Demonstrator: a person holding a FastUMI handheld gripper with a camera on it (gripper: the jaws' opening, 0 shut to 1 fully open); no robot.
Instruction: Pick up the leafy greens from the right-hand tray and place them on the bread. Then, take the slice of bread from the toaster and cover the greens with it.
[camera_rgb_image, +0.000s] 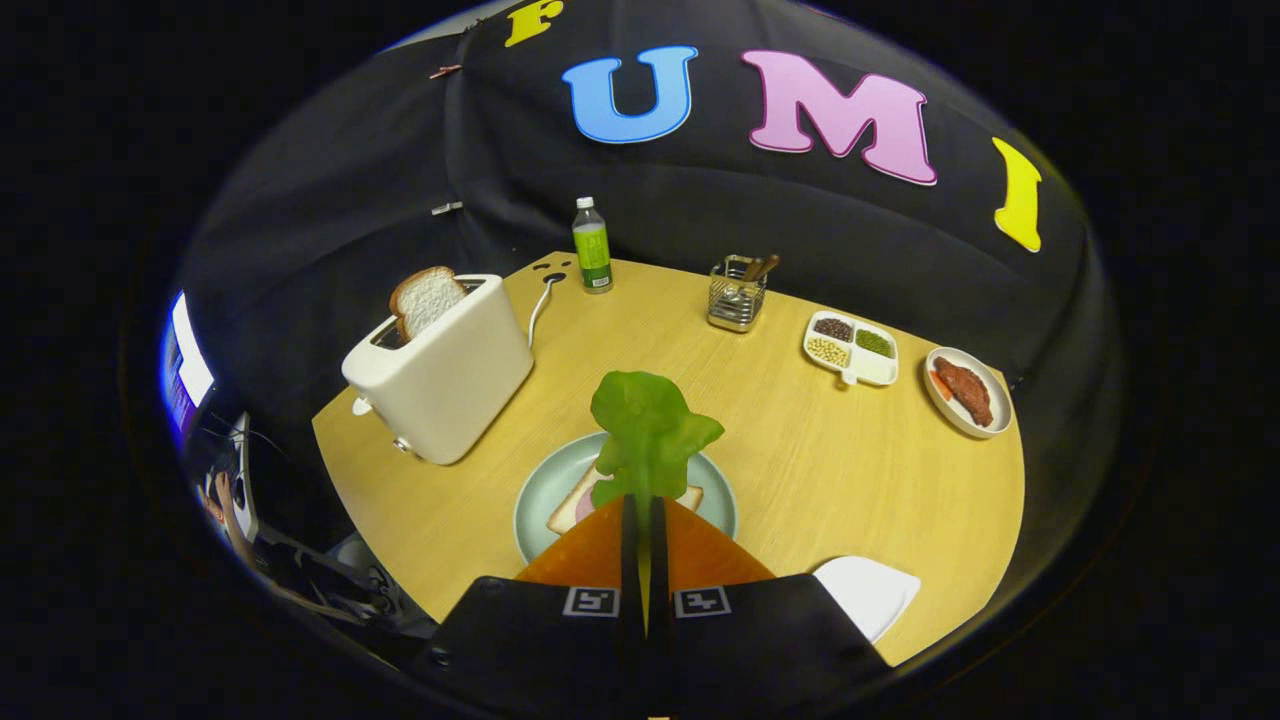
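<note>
My gripper (645, 505) is shut on the stem of a leafy green (648, 430), which sticks up ahead of the fingertips. Beneath the fingers lies a pale green plate (545, 490) with a slice of bread (572, 508) and something pinkish on it; the fingers hide much of it. The leaf hangs over the plate. A white toaster (445, 370) stands to the left beyond the plate, with a slice of bread (425, 298) poking out of its slot.
A white tray (868, 592) lies just right of the fingers. At the table's far side stand a green bottle (592, 245), a wire utensil holder (738, 292), a divided dish of beans (852, 347) and a plate with meat (966, 390).
</note>
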